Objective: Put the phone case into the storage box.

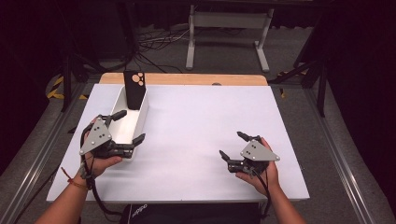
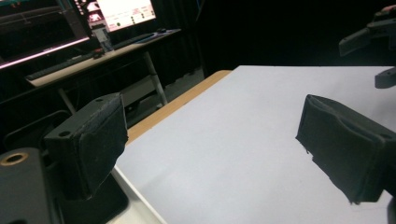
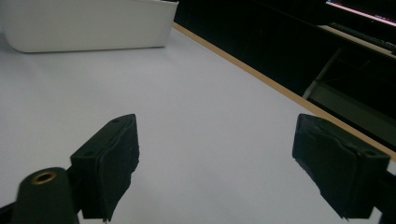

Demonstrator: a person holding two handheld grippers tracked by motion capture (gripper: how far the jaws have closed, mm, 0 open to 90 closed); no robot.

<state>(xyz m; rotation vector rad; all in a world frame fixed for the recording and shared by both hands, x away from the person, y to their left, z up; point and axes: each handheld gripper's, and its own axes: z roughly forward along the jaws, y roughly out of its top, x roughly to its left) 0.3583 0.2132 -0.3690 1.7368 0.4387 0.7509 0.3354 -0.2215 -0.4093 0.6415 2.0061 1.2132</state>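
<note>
A long white bin point(image 1: 135, 122) sits on the left part of the white table point(image 1: 196, 135), its length running away from the person, and it serves here as the reference for everything else. A black phone-like slab point(image 1: 134, 89) with pale round marks near its top stands upright at the bin's far end, leaning on the end wall. The left gripper point(image 1: 125, 127) hangs at the bin's near end, held in the person's left hand point(image 1: 103, 162); its jaws are spread wide, one over the bin's left wall and the other just past its right wall near the front corner, with nothing between them. In the left gripper view the left gripper point(image 2: 212, 144) shows both black pads apart over bare tabletop, a strip of the bin's rim point(image 2: 140, 205) low at the left. The right gripper point(image 1: 232, 145) rests well to the right of the bin, near the table's front edge, in the right hand point(image 1: 261, 170), its jaws likewise released and empty. In the right gripper view the right gripper point(image 3: 224, 161) has its jaws framing plain white surface, with the bin point(image 3: 88, 23) far off at the upper left.
</note>
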